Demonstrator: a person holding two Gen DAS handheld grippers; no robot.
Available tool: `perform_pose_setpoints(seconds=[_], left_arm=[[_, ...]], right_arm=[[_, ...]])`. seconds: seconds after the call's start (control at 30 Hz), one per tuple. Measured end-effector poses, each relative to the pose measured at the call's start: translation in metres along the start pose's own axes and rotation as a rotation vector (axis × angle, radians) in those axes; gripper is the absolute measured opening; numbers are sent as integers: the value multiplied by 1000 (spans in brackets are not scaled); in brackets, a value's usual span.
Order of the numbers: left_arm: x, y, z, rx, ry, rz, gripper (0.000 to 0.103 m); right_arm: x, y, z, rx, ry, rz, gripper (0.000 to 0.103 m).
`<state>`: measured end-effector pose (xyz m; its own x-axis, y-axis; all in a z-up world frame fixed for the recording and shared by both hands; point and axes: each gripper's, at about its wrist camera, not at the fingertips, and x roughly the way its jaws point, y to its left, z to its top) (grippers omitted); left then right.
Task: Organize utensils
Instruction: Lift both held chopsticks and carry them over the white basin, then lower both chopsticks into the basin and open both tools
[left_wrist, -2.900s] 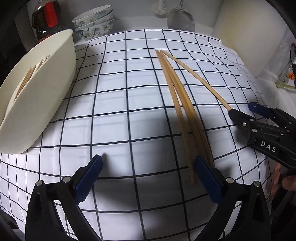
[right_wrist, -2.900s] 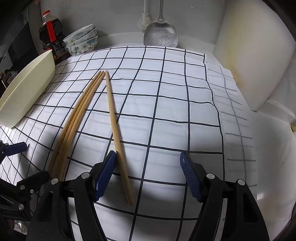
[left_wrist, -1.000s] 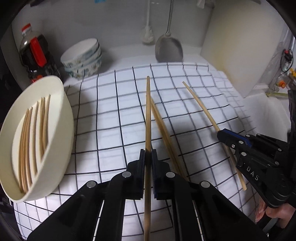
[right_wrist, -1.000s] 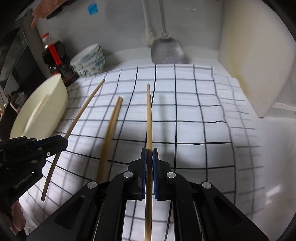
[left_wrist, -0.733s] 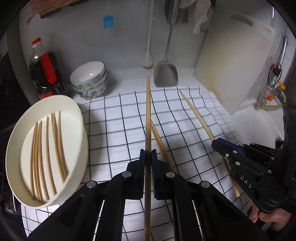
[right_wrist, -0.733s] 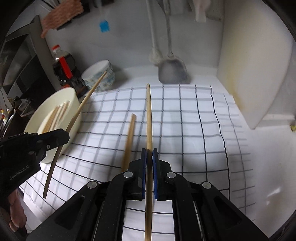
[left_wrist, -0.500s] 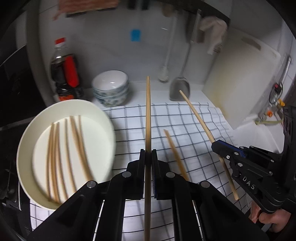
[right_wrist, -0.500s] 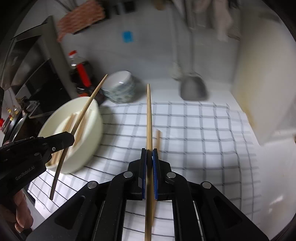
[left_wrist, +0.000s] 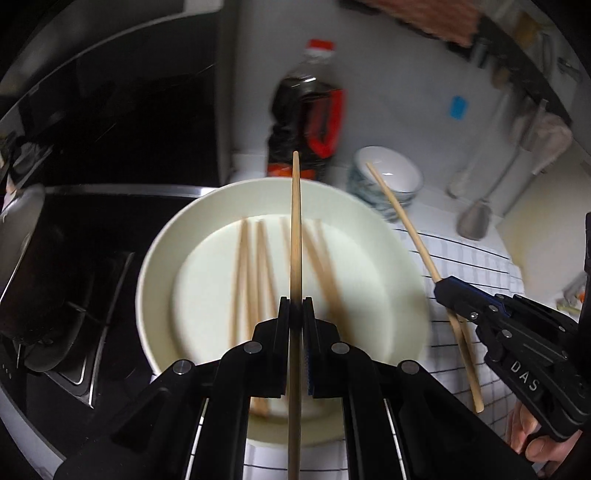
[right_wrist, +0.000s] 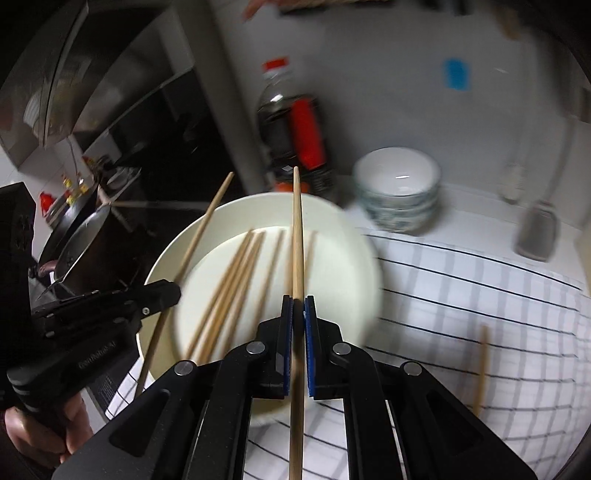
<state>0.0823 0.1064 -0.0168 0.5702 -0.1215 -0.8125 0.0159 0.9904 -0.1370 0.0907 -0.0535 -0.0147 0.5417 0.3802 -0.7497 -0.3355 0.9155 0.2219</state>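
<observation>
While both sticks hang over the cream plate, I'd tip them low and parallel to the chopsticks in the plate before letting go | left gripper clamped tight on left chopstick | right gripper clamped on right chopstick | stray chopstick on checked cloth, toward its right edge

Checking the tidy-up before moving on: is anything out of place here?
One chopstick lies alone on the checked cloth, apart from those in the plate. Each gripper holds one more.
</observation>
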Motion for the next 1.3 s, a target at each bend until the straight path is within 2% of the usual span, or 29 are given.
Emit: perform_pose_setpoints(seconds=[0.17, 0.37, 0.67, 0.77, 0.8, 0.83, 0.87, 0.9, 0.93, 0.97, 1.07, 1.17, 1.3], left_arm=[[22, 26, 2, -53, 43, -3, 8], [48, 38, 6, -57, 89, -7, 8], [69, 44, 5, -57, 140, 8, 8], [68, 47, 4, -72, 147, 9, 8], [67, 48, 5, -76, 144, 10, 10], [65, 50, 5, -80, 140, 15, 19], [62, 52, 4, -87, 133, 32, 34], [59, 54, 4, -94, 125, 46, 42], [55, 56, 3, -102, 110, 60, 57], [49, 58, 2, -109, 89, 71, 69], [40, 60, 0, -104, 63, 82, 72], [34, 60, -3, -94, 67, 85, 76], [25, 61, -9, -99, 61, 92, 82]], right_arm=[[45, 19, 14, 19, 85, 26, 6], [81, 23, 19, 63, 171, 27, 6], [102, 16, 16, 110, 230, -7, 6], [101, 15, 17, 112, 221, -9, 21], [99, 14, 17, 107, 212, -19, 21], [97, 15, 17, 96, 205, -31, 21], [95, 14, 17, 87, 199, -39, 21], [93, 14, 17, 83, 195, -40, 21], [89, 14, 17, 79, 189, -40, 21], [88, 14, 17, 75, 186, -42, 21], [79, 14, 14, 66, 172, -47, 27], [72, 14, 11, 56, 163, -54, 28], [62, 13, 7, 53, 152, -54, 38]])
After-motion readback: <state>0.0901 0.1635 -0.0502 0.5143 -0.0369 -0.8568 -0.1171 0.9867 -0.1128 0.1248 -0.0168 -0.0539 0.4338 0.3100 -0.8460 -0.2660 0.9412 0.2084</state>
